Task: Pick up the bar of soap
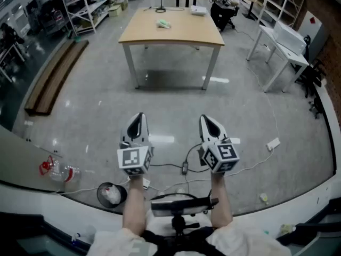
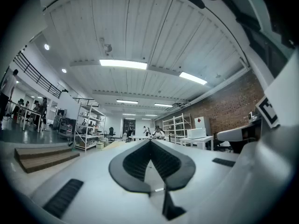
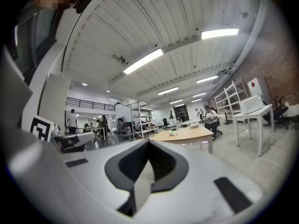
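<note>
The bar of soap [image 1: 163, 24] is a small pale green piece lying on the light wooden table [image 1: 176, 36], far ahead across the floor. It also shows as a tiny pale spot [image 3: 173, 133] on that table [image 3: 191, 135] in the right gripper view. My left gripper [image 1: 138, 116] and right gripper [image 1: 205, 119] are held side by side in the air close to me, well short of the table. Both point toward it. In each gripper view the jaws meet at the tips, left [image 2: 150, 141] and right [image 3: 148, 141], with nothing between them.
A white box [image 1: 198, 10] sits at the table's far end. A white table [image 1: 282, 44] stands at the right, shelving [image 1: 90, 4] and a long wooden bench [image 1: 53, 79] at the left. A seated person [image 1: 224, 4] is behind the table. Cables [image 1: 184, 167] and a bin [image 1: 111, 194] lie near my feet.
</note>
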Demonstrator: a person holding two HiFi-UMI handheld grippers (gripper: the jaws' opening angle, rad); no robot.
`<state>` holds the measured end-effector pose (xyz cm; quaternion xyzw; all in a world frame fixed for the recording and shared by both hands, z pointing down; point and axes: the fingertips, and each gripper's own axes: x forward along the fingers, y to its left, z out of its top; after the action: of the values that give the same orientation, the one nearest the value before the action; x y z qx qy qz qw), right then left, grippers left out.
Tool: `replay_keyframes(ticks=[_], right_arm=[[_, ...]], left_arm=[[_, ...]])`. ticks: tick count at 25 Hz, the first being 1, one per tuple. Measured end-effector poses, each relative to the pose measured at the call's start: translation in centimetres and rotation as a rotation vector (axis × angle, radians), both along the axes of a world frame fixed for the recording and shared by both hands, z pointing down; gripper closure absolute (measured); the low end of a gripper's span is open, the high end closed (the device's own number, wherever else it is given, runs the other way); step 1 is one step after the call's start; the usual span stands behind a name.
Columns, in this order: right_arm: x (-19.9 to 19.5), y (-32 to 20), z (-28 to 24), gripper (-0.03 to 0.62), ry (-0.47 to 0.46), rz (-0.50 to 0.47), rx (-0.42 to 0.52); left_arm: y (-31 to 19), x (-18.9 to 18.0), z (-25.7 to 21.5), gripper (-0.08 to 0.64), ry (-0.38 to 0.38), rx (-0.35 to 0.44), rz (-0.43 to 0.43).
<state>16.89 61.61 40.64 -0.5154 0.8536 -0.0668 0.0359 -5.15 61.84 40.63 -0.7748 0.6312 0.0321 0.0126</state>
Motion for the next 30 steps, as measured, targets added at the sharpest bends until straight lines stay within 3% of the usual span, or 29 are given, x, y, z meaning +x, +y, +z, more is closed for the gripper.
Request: replay_keyframes(ticks=[6, 15, 21, 26, 30], right_arm=[[0.1, 1.0, -0.5, 0.586, -0.059, -0.032, -0.011], [0.9, 0.2, -1.1, 0.588, 0.008, -0.053, -0.006], [1.7, -1.3, 0.7, 0.588, -0.032, -0.091, -0.071], [2.1, -1.2, 1.7, 0.588, -0.045, -0.159, -0.114], [1.9, -2.6, 1.9, 0.588, -0.028, -0.178, -0.107]], left_arm=[[0.7, 1.9, 0.5, 0.548, 0.024, -0.014, 0.053], [0.2, 1.9, -0.6, 0.546, 0.058, 0.024, 0.018], [-0.4, 6.1, 0.3, 0.547, 0.007, 0.011, 0.069], [-0.2, 6.4, 1.4, 0.547, 0.029, -0.079, 0.034], [-1.7, 5.8, 1.9, 0.548, -0.069, -0.069, 0.007]])
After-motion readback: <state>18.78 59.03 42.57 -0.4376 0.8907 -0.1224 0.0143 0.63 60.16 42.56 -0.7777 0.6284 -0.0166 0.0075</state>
